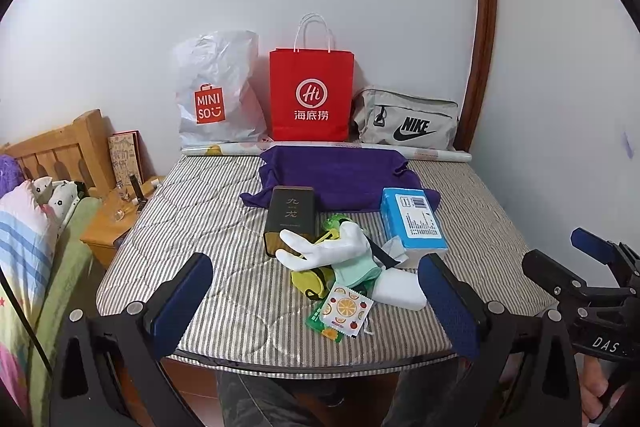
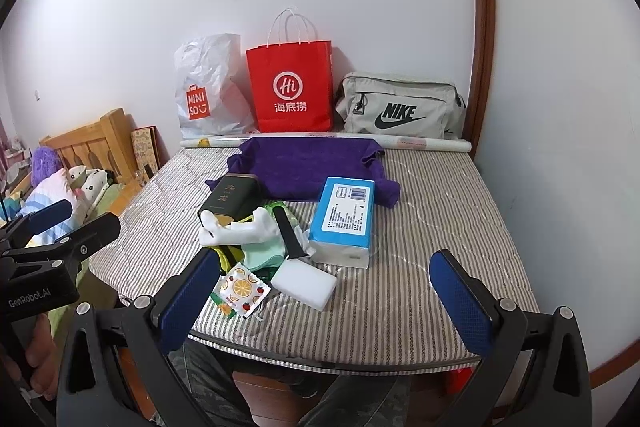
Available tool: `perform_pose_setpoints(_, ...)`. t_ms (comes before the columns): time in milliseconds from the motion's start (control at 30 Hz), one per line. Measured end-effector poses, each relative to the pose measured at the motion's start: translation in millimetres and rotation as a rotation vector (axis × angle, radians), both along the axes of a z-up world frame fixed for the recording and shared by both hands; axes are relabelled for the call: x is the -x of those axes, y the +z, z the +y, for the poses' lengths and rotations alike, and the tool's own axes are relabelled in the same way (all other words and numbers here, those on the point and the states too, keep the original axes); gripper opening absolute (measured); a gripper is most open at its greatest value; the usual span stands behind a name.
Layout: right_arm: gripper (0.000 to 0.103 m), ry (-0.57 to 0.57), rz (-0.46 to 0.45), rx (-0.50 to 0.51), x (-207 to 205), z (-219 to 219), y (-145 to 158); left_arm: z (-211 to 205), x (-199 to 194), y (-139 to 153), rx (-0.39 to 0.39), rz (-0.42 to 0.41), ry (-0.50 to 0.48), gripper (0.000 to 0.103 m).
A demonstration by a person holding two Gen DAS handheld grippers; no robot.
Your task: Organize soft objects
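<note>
A pile of small things lies near the front of the striped mattress [image 1: 224, 227]: a white glove [image 1: 332, 247], a mint green cloth [image 1: 356, 273], a white sponge block [image 1: 400, 291], a fruit-print packet [image 1: 346, 309] and a yellow-black item [image 1: 310, 283]. Behind them sit a dark box [image 1: 290, 215], a blue tissue pack [image 1: 414, 221] and a spread purple towel [image 1: 340, 175]. My left gripper [image 1: 316, 303] is open, hovering at the front edge before the pile. My right gripper [image 2: 324, 303] is open too, with the sponge block [image 2: 304, 285] and the tissue pack [image 2: 346, 215] ahead of it.
A white Miniso bag [image 1: 218, 95], a red paper bag [image 1: 311, 95] and a grey Nike bag [image 1: 406, 123] lean on the back wall behind a paper roll [image 1: 436, 153]. A wooden nightstand [image 1: 106, 223] and a bed with pillows [image 1: 24, 227] are to the left. A door frame [image 1: 482, 27] rises at the right.
</note>
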State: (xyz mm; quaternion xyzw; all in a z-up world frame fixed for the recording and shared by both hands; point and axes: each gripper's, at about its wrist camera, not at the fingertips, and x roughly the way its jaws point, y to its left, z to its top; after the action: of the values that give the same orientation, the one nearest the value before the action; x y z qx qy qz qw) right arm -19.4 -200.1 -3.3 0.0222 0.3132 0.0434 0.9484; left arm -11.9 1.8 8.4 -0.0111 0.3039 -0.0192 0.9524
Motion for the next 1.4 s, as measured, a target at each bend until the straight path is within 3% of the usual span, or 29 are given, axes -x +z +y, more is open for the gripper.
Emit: perform_pose_setpoints(1400,0.103,0.004,-0.004,-0.017,3.4,-3.8,3.1,1.3,9.5,1.5,-0.012,-0.007,0.000,0.103)
